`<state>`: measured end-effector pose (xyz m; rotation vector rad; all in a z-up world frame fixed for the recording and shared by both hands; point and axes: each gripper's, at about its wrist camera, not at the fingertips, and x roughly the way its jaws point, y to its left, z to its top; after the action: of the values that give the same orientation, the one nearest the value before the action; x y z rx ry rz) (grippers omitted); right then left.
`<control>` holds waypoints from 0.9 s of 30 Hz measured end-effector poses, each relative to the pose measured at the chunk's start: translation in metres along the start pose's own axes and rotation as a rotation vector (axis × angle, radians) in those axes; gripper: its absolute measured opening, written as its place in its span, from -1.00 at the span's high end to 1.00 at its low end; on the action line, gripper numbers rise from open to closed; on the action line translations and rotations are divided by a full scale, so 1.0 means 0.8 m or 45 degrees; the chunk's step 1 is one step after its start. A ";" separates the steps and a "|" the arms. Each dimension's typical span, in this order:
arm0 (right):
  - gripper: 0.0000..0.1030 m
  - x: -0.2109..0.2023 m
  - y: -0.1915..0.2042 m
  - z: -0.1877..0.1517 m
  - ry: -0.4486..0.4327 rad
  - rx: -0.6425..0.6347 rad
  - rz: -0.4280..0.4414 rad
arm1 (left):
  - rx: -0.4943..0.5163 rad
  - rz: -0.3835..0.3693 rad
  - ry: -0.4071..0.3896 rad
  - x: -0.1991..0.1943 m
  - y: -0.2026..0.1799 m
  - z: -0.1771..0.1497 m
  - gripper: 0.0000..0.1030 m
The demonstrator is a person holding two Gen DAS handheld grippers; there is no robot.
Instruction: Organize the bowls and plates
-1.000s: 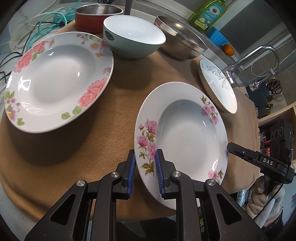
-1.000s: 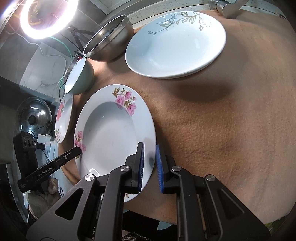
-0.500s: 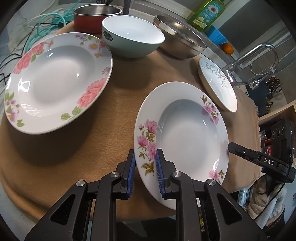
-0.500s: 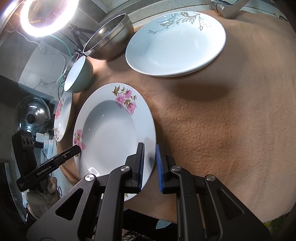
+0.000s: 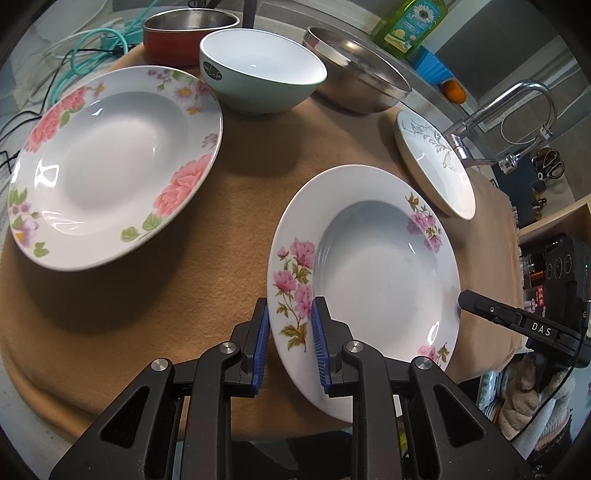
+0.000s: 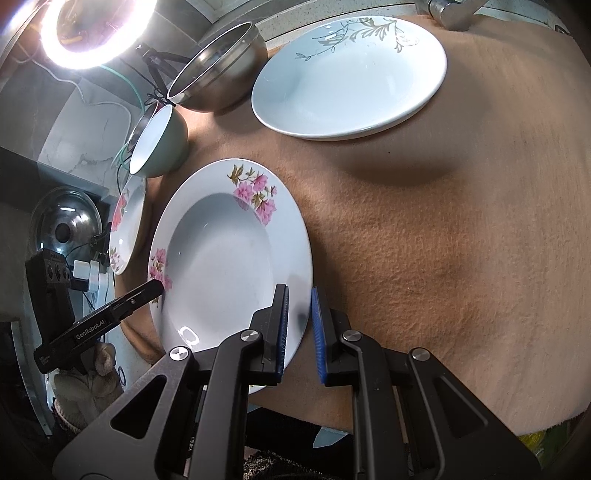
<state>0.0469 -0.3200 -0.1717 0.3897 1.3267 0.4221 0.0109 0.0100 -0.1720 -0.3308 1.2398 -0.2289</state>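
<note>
A white deep plate with small pink flowers is held between both grippers, lifted and tilted above the brown cloth. My left gripper is shut on its near-left rim. My right gripper is shut on its opposite rim. A larger rose-patterned plate lies at the left. A white plate with a grey leaf pattern lies at the far right. A mint-green bowl and a steel bowl stand at the back.
A red pot stands behind the green bowl. A dish-soap bottle, a faucet and cables are at the back edge. A ring light and a pot lid are off the table.
Both grippers have kept their hold on the small-flower plate; it has risen slightly and shifted a little. Nothing else has moved.
</note>
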 end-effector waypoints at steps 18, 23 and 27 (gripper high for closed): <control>0.69 -0.028 0.043 0.015 -0.138 -0.140 -0.090 | 0.024 0.032 -0.062 -0.035 0.018 0.004 0.60; 0.41 -0.026 0.080 0.022 -0.173 -0.192 -0.055 | -0.014 0.060 -0.119 -0.057 0.044 0.012 0.59; 0.41 -0.011 0.113 0.029 -0.166 -0.222 -0.016 | -0.072 0.093 -0.174 -0.079 0.084 0.023 0.59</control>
<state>0.0615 -0.2475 -0.1149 0.2589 1.1552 0.4900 0.0082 0.0962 -0.1357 -0.3438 1.1223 -0.1068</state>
